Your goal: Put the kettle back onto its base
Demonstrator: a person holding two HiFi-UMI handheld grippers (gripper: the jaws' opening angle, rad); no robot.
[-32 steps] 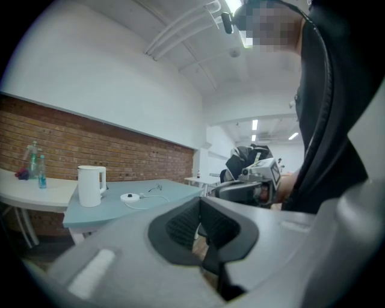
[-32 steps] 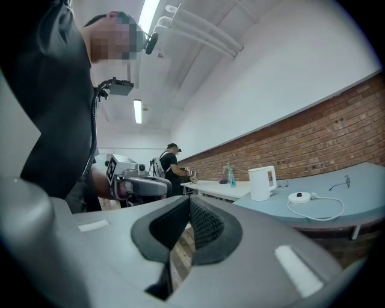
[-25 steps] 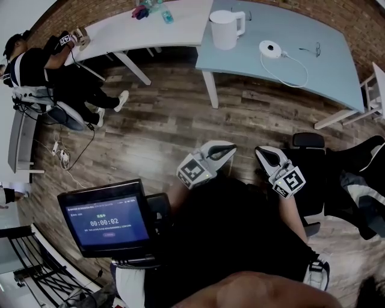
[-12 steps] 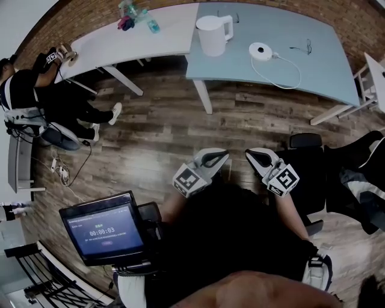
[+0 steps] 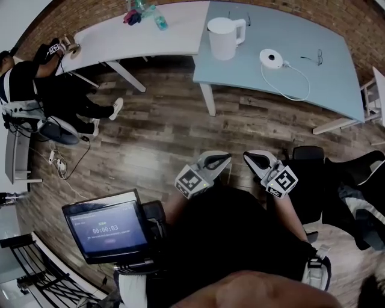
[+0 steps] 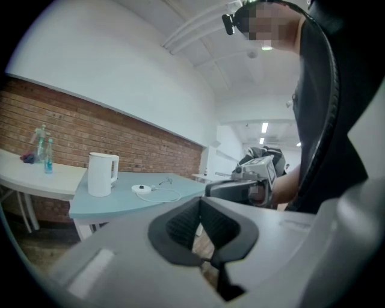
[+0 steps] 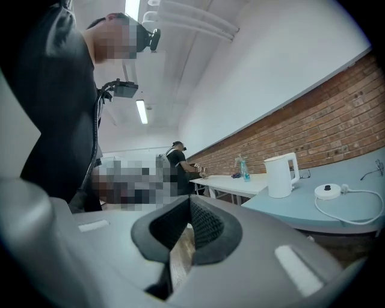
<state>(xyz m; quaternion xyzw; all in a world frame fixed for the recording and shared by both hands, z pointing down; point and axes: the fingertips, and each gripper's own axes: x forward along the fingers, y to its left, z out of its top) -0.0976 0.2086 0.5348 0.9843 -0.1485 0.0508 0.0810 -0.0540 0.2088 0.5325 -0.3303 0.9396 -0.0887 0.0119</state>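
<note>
- My left tool (image 5: 225, 158) and right tool (image 5: 248, 156) both have their jaws closed on nothing, side by side above the wooden floor (image 5: 156, 132).
- The kettle (image 5: 224, 37) stands upright on the far surface (image 5: 313, 78), near its base (image 5: 271, 58) but not on it.

Long white desk (image 5: 174, 33) butts against a pale blue desk (image 5: 313, 75) over dark wood-plank floor (image 5: 156, 138). Clear plastic bottles (image 5: 157, 18) sit on white, thin black eyeglasses (image 5: 319, 57) on blue, and a black-clad seated person (image 5: 33, 84) is far left.

Kettle (image 5: 224, 37) on table (image 5: 337, 78), left of base (image 5: 271, 58), apart; left gripper (image 5: 221, 159) beside right gripper (image 5: 253, 158), well before table
</note>
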